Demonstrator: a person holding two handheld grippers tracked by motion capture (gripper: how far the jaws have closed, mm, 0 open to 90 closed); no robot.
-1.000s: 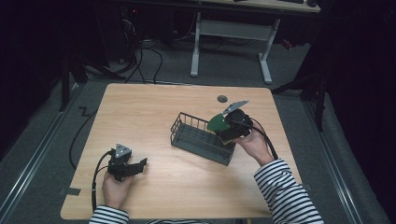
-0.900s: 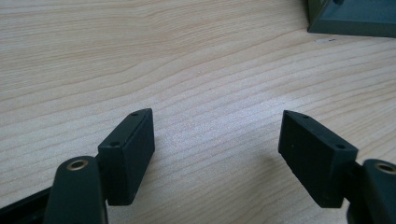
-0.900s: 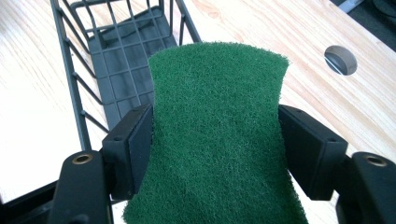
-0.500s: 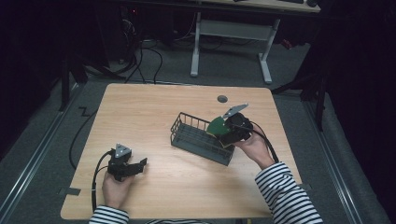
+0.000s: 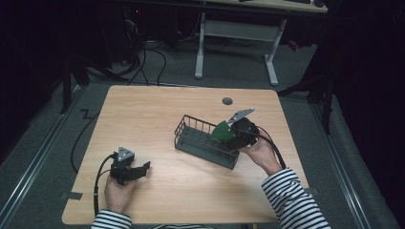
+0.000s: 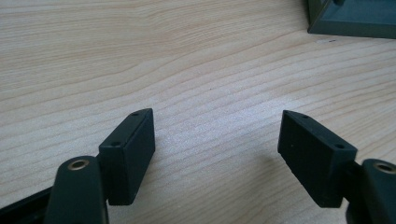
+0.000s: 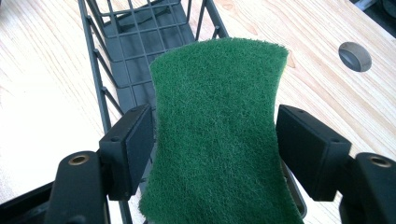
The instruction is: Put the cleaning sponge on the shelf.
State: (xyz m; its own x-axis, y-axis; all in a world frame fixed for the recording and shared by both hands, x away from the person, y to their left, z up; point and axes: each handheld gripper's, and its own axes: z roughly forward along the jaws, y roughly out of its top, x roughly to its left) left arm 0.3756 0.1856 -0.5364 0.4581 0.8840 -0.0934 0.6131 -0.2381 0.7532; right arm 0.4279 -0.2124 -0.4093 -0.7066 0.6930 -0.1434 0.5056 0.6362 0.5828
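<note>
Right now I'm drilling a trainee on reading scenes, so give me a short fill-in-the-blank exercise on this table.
1. The right gripper has a ____ scouring pad between its jaws.
2. The pad hangs over one end of the dark wire ____.
3. The left gripper hovers over bare wood with ____ between its jaws.
4. The person's sleeves are ____.

Missing words: green; basket; nothing; striped

Bright, sharp table [image 5: 157, 119] amid dark surroundings; soft shadows, no glare.

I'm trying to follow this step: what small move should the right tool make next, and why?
Probably lower the green scrub pad into the wire basket. The right tool holds it above the basket's near end, and the basket looks empty.
</note>
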